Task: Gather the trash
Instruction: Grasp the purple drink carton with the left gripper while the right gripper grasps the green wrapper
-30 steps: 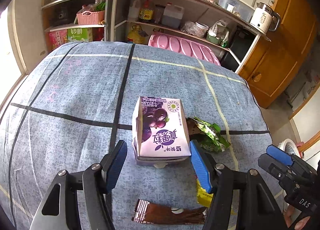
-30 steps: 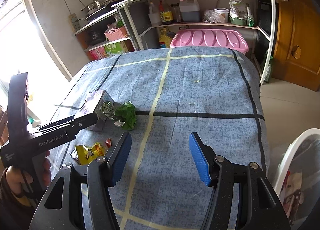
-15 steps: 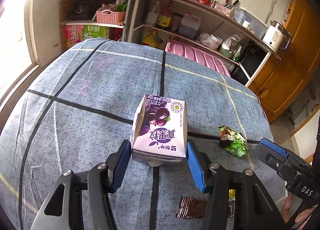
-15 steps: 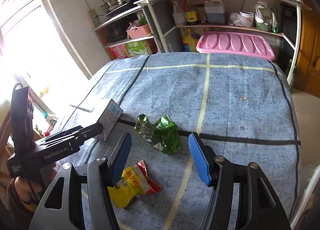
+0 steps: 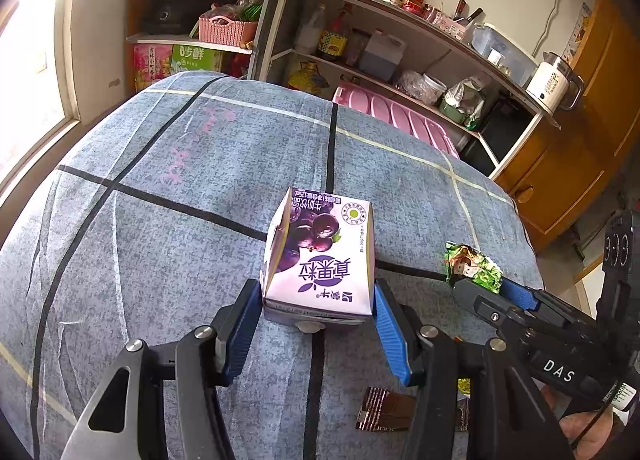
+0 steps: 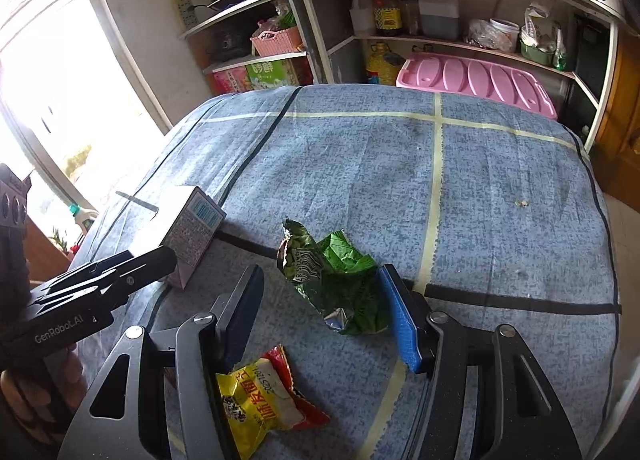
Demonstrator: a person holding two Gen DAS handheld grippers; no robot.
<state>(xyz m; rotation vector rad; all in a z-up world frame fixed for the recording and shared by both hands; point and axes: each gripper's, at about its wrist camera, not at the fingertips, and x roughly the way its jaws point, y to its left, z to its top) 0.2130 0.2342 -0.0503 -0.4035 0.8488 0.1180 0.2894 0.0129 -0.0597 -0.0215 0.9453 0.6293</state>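
A purple and white milk carton (image 5: 320,252) stands on the blue-grey tablecloth (image 5: 160,260), and my left gripper (image 5: 316,288) is shut on its two sides near the base. The carton (image 6: 192,228) also shows in the right wrist view, behind the left gripper's fingers (image 6: 160,256). A crumpled green foil wrapper (image 6: 336,284) lies between the jaws of my right gripper (image 6: 320,272). Those jaws are closing: the right pad touches the wrapper and the left pad stands a little apart. The left wrist view shows the right gripper (image 5: 480,286) at the same wrapper (image 5: 472,264).
A yellow and red snack packet (image 6: 260,400) lies under the right gripper's left finger. A brown foil wrapper (image 5: 388,412) lies near the table's front. Metal shelves (image 6: 440,40) and a pink crate lid (image 6: 476,80) stand beyond the far edge, with a wooden cabinet (image 5: 580,148) at right.
The left jaws closed on the carton, which had stood loose between them. The right gripper swung left from bare cloth to the green wrapper, and its jaws narrowed around it.
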